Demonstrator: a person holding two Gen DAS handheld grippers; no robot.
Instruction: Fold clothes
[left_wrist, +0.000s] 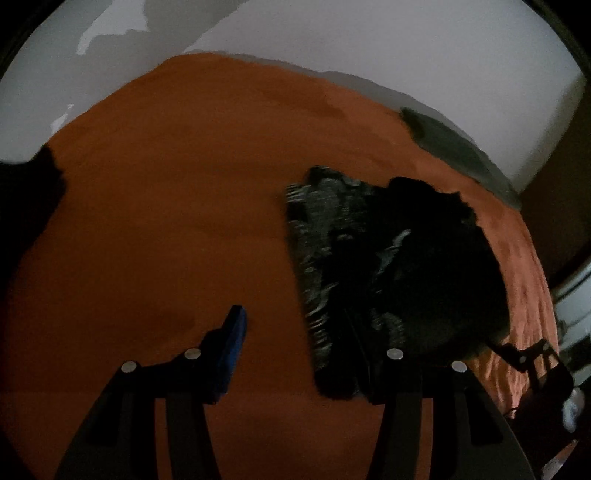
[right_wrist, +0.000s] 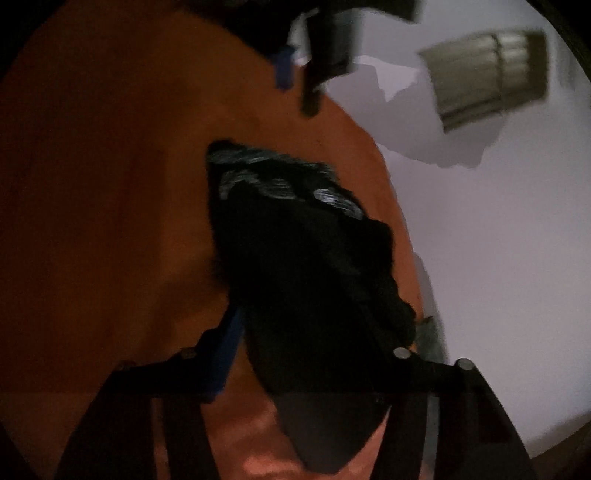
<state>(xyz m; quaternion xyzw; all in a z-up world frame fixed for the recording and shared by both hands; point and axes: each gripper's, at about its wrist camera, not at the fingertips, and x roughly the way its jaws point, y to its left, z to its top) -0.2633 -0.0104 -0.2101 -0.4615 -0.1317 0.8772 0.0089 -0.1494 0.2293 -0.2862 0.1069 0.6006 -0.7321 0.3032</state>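
A dark garment (left_wrist: 391, 266) with a grey-white pattern lies bunched on the orange sheet (left_wrist: 166, 206), right of centre in the left wrist view. My left gripper (left_wrist: 303, 332) is open; its blue-padded left finger (left_wrist: 232, 343) stands over bare sheet and the garment's near edge hides its right finger. In the right wrist view the garment (right_wrist: 306, 266) fills the gap of my right gripper (right_wrist: 306, 332), whose fingers stand wide apart with cloth between them. The other gripper (right_wrist: 314, 55) shows at the top of that view, beyond the garment.
The orange sheet covers a bed against a pale wall (left_wrist: 369, 44). A dark grey item (left_wrist: 450, 147) lies at the bed's far right edge. A dark shape (left_wrist: 26, 192) sits at the left edge. A tan box-like object (right_wrist: 484, 77) shows on the wall side.
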